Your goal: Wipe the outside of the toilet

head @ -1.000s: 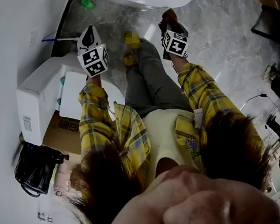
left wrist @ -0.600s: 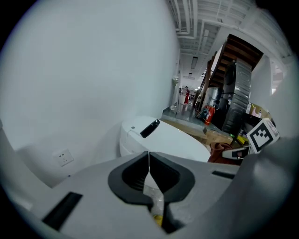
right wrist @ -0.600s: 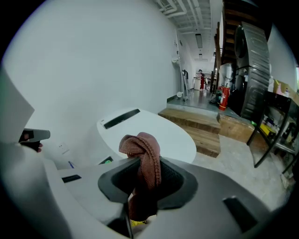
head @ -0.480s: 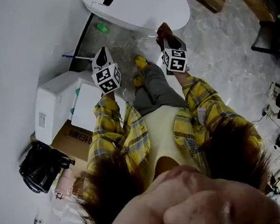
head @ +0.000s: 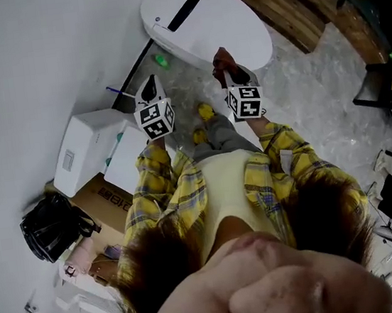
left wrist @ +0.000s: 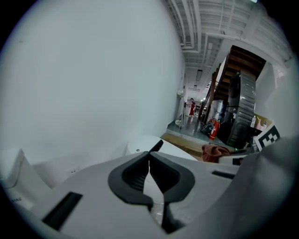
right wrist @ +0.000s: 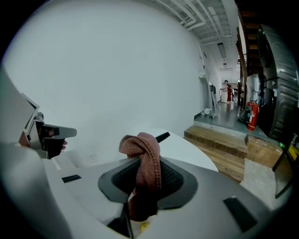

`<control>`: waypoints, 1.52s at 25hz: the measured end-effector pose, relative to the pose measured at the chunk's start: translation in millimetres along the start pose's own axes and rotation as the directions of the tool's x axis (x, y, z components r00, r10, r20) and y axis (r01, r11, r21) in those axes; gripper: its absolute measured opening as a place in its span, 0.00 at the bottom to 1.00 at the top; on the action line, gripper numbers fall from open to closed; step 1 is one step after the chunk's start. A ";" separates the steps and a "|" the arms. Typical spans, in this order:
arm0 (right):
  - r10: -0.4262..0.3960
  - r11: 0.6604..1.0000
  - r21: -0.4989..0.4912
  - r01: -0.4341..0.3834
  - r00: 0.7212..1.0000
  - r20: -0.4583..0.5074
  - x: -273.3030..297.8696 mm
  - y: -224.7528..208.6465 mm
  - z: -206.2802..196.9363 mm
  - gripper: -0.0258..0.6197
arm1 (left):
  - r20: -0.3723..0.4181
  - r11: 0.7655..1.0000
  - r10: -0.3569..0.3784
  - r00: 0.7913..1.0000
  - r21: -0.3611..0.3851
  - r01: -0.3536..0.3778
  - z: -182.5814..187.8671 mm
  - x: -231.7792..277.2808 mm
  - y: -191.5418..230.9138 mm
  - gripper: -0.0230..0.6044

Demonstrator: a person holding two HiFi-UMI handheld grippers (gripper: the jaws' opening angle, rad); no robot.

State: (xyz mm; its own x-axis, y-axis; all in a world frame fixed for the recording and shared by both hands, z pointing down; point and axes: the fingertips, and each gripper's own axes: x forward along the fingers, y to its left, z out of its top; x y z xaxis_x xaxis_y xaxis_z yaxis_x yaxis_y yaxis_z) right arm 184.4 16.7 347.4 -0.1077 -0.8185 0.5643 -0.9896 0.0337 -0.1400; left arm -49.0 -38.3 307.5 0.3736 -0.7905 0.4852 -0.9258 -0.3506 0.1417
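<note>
Right gripper (right wrist: 145,161) is pinching a reddish cloth (right wrist: 144,163), hanging upright, its lower end hiding behind the jaws. Left gripper (left wrist: 149,161) is keeping its jaws pressed together, empty. Just ahead, the toilet (head: 225,23) is lying lengthwise, rounded front nearest the right gripper, bowl hidden beneath the lid.

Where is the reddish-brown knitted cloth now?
The cloth is clamped in the right gripper; head view shows it right of centre, by the white toilet's near edge.
</note>
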 end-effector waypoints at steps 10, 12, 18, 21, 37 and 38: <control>0.162 0.986 -0.046 -0.158 0.979 0.120 -6.5 69.8 87.0 0.22 | 0.086 0.996 0.091 0.992 0.000 -0.091 52.9 -47.1 32.3 0.05; 0.212 0.976 -0.076 -0.204 0.969 0.125 -8.1 90.0 100.3 0.22 | 0.094 0.992 0.129 0.987 -0.006 -0.129 61.3 -61.5 45.3 0.05; 0.341 0.933 -0.162 -0.320 0.931 0.126 -19.6 147.6 118.6 0.22 | 0.153 0.991 0.130 0.980 -0.033 -0.127 78.9 -100.3 63.8 0.05; 0.392 0.912 -0.181 -0.369 0.912 0.119 -26.9 173.5 118.5 0.22 | 0.170 0.992 0.109 0.979 -0.083 -0.096 80.8 -115.3 69.2 0.05; 0.458 0.877 -0.202 -0.436 0.885 0.082 -58.8 223.4 102.5 0.22 | 0.198 0.972 0.234 0.952 -0.084 -0.221 61.4 -162.1 91.9 0.05; 0.453 0.880 -0.202 -0.429 0.888 0.086 -61.6 222.6 101.3 0.22 | 0.199 0.972 0.231 0.952 -0.077 -0.220 60.5 -163.1 90.0 0.05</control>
State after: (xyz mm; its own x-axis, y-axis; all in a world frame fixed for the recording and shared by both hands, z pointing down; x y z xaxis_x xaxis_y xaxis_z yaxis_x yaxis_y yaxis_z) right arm -19.5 16.6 199.1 -0.5352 -0.7605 0.3677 -0.8442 0.4967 -0.2016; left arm -189.7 28.7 188.9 0.1535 -0.9337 0.3234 -0.9869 -0.1284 0.0976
